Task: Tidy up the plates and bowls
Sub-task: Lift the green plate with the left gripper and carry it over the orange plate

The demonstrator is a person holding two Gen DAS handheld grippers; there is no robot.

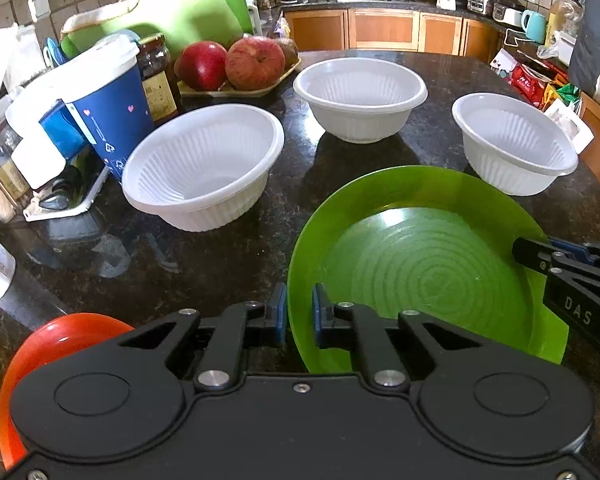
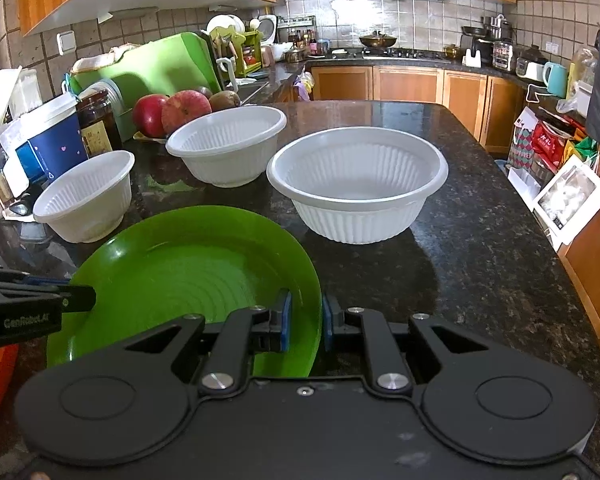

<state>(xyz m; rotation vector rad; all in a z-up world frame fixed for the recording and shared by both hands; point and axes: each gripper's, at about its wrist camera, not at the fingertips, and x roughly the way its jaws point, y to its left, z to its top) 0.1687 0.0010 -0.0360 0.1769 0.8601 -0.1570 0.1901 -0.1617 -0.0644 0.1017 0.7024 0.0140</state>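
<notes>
On the dark granite counter (image 2: 480, 240) a green plate (image 1: 420, 264) lay nearest the cameras, gripped from both sides. Left gripper (image 1: 300, 316) was clenched on the plate's left rim, one blue pad outside the rim, the other inside. Right gripper (image 2: 306, 322) was clamped the same way on the plate's right rim, rim edge running between its pads. In the left view the right gripper's black finger showed at the plate's far right edge; in the right view the left gripper's finger showed at the plate's left edge. Whether the plate rested flat on the counter or was raised off it could not be told. Three white ribbed bowls sat upright and empty beyond the plate, apart from each other: left bowl (image 1: 202, 168), middle bowl (image 1: 360, 98), right bowl (image 1: 516, 144). Right bowl sat just beyond the plate's far rim. An orange plate (image 1: 60, 340) sat at the near left, mostly hidden under the left gripper's body. Behind the left bowl stood a blue cup (image 1: 104, 108) with a white lid and a dark jar (image 1: 158, 76). Apples (image 1: 228, 62) lay on a tray (image 1: 240, 90) near the middle bowl, with a green board (image 1: 188, 16) leaning behind them.
</notes>
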